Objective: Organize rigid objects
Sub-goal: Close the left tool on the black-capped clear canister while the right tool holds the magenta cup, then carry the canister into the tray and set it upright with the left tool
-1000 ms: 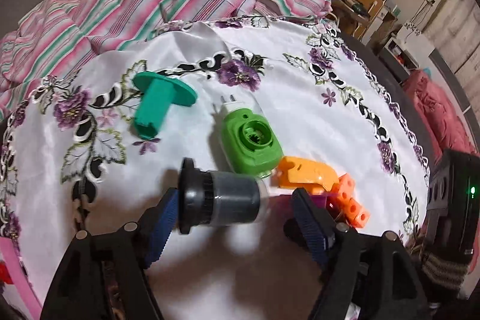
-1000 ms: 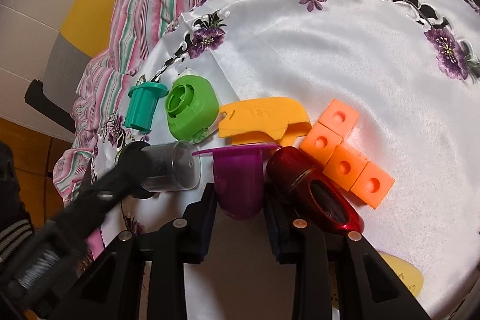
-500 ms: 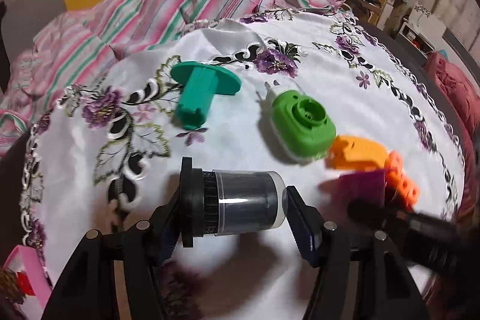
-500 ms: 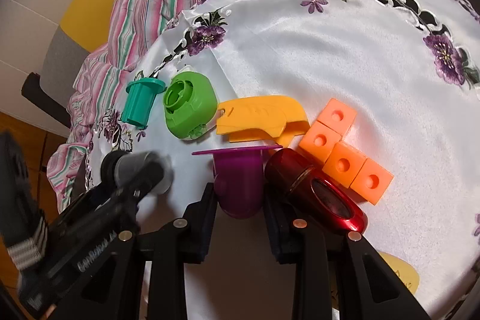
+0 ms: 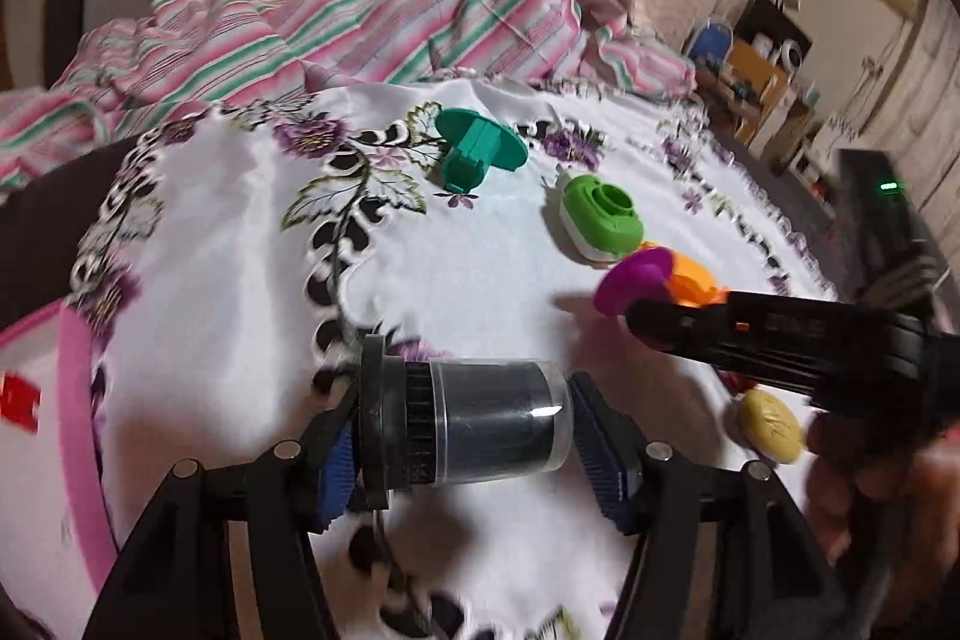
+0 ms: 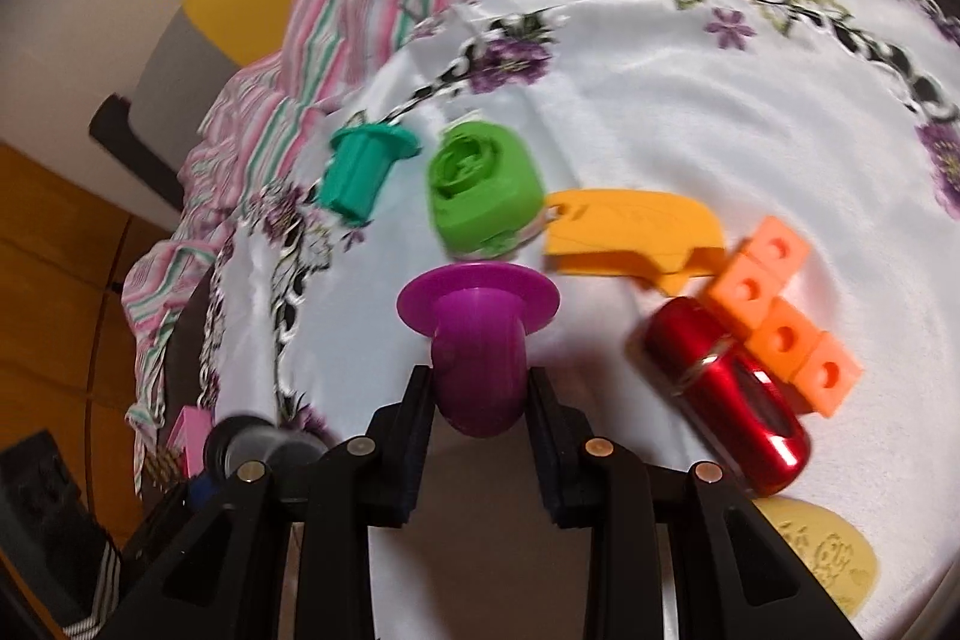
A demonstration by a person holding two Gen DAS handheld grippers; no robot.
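Overhead, hand-held grippers clamping black canister (image 5: 480, 418) and purple spool (image 6: 480, 340) above floral tablecloth (image 5: 240, 280), striped sheet (image 5: 360, 22) behind.

Lighting: warm, fairly dim indoor; soft shadows on the white tablecloth (image 5: 480, 280). Glare: small highlight on the black cylinder (image 5: 480, 424); bright streak on the red object (image 6: 726, 394). Blur: motion smear throughout, strongest beyond the tablecloth. Distortion: fisheye bending, dark vignetted corners.

No text, brand or number could be read. The yellow oval piece (image 6: 828, 556) at the lower right of the right wrist view bore embossed marks too blurred to make out, and nothing else carried a legible label.
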